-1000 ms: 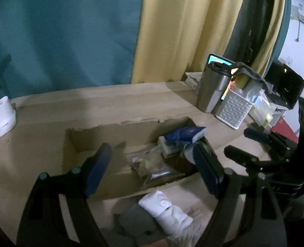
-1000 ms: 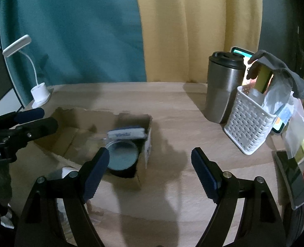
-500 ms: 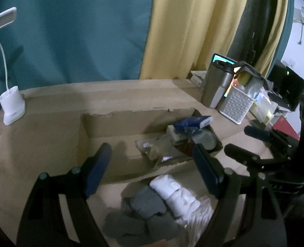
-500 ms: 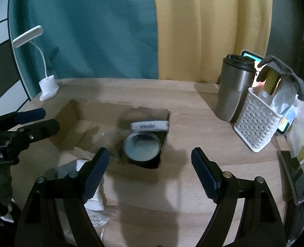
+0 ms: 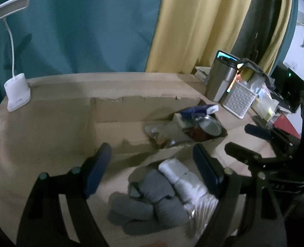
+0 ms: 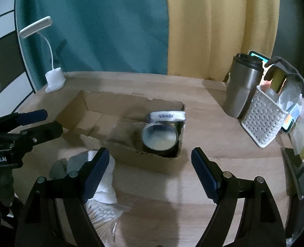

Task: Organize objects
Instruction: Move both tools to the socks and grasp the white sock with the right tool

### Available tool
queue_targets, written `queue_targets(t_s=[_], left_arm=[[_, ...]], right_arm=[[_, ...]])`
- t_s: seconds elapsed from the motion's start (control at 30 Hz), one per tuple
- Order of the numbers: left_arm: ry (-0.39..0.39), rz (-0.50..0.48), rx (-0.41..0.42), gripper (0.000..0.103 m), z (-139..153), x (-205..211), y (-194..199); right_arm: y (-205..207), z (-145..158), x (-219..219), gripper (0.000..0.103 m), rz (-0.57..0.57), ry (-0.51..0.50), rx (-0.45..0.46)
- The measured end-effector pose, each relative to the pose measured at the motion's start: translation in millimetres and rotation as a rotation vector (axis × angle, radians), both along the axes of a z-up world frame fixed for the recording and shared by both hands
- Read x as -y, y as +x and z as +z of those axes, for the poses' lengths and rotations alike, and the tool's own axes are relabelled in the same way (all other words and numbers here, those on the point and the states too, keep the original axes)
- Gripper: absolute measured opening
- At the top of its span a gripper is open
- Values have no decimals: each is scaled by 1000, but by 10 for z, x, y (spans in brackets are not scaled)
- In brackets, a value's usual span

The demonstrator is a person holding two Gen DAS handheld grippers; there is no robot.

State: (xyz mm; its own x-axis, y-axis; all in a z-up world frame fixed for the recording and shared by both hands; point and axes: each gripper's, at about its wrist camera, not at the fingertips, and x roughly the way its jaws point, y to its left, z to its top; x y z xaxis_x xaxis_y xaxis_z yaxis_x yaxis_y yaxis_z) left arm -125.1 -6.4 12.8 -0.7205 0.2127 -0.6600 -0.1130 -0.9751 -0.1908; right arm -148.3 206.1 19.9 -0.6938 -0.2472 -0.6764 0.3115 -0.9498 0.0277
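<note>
A shallow open cardboard box [image 5: 115, 111] [image 6: 102, 103] lies on the wooden desk. In its right end stand a round tin with a metal lid [image 5: 210, 124] [image 6: 160, 138], a blue and white tissue pack [image 5: 199, 110] [image 6: 166, 115] and a clear plastic packet [image 5: 162, 132]. In front of the box lie rolled grey and white socks [image 5: 164, 187] and a white cloth with a bag of cotton swabs [image 6: 102, 197]. My left gripper [image 5: 152, 164] hangs open above the socks, with nothing between its jaws. My right gripper [image 6: 149, 168] is open over the box's front right corner and bare desk.
A white desk lamp [image 5: 17, 92] [image 6: 54, 79] stands at the back left. At the back right are a steel travel mug [image 6: 243, 86] [image 5: 219, 82], a white perforated basket [image 6: 262, 119] [image 5: 239, 98] with stuff in it, a lit phone, and dark flat items along the right edge.
Both views have pulled back from the box. The socks and more of the desk in front of the box have come into sight. Both grippers stay open at the same width.
</note>
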Motion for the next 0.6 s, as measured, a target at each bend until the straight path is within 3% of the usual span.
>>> queue_targets(t_s=[0.6], left_arm=[[22, 18, 74, 83, -340, 103, 73]], right_arm=[[14, -264, 242, 84, 40, 16, 60]])
